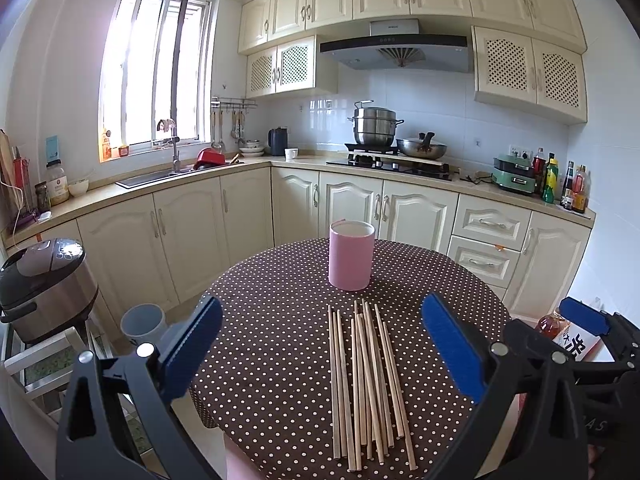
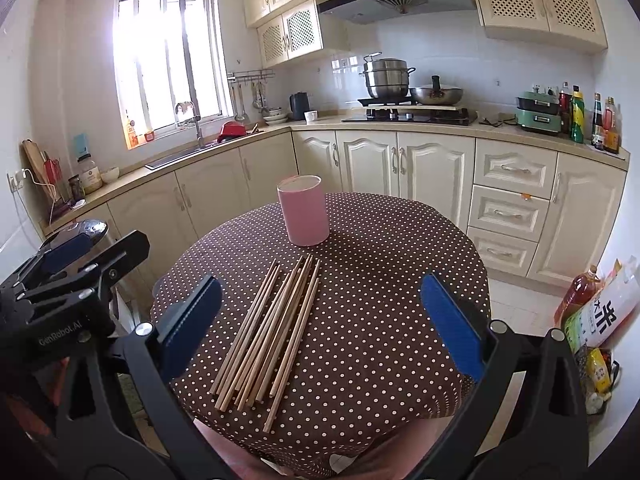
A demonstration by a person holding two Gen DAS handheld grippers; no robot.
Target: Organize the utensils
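Both grippers, left (image 1: 322, 360) and right (image 2: 320, 326), gape above the dotted table (image 2: 400, 280); chopsticks (image 1: 366, 380) lie between, cup (image 1: 351, 255) and kitchen cabinets (image 1: 352, 204) ahead.

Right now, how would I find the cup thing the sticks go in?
Look at the round table with the brown polka-dot cloth. Past the bundle of wooden chopsticks lying flat, near the far edge, stands the pink cylindrical holder. It is the only upright thing on the table, and the only pink one.
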